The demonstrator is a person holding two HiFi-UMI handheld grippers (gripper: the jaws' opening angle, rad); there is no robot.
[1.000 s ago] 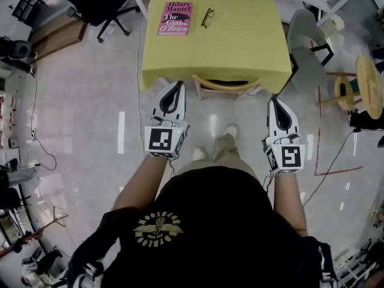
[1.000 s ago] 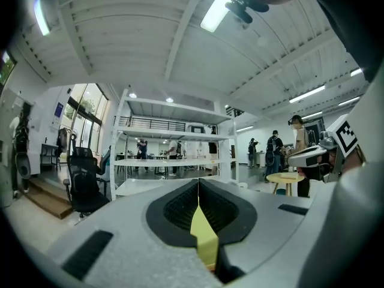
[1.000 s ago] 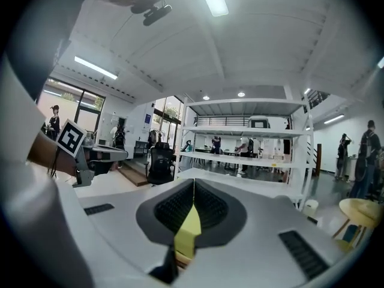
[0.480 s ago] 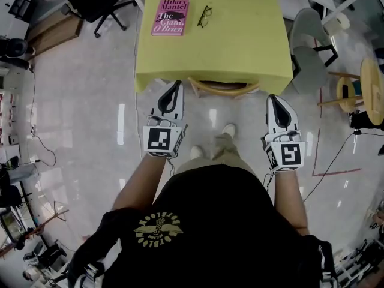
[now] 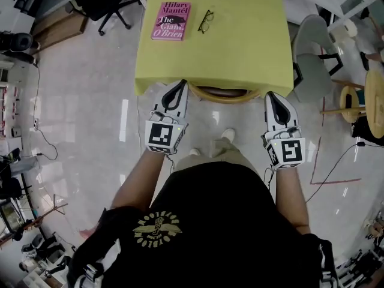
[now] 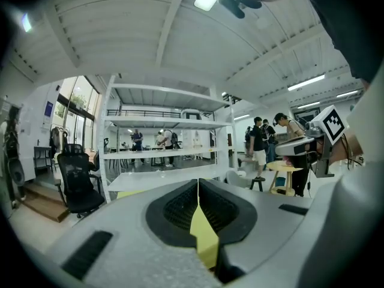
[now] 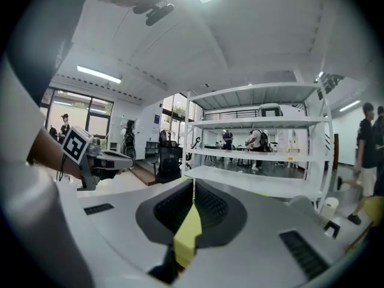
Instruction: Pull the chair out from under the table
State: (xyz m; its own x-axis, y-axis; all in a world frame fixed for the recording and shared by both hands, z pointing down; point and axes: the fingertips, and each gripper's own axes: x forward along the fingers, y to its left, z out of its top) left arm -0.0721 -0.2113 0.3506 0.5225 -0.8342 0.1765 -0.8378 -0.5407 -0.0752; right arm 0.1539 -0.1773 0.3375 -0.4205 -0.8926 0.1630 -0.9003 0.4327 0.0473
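Here, head view: the chair (image 5: 226, 93) is tucked under the yellow table (image 5: 240, 47). Only its curved back rail shows at the near edge, long axis left to right. It lies ahead of and between the left gripper (image 5: 180, 86) and right gripper (image 5: 272, 97), each about equally near one end. Left gripper view: jaws together, empty. Right gripper view: likewise together, empty.

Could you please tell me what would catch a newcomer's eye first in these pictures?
The bright yellow table at the top of the head view stands out, with a pink book and glasses on its left part. A wooden chair is tucked under its near edge, flanked by the shut left gripper and right gripper.
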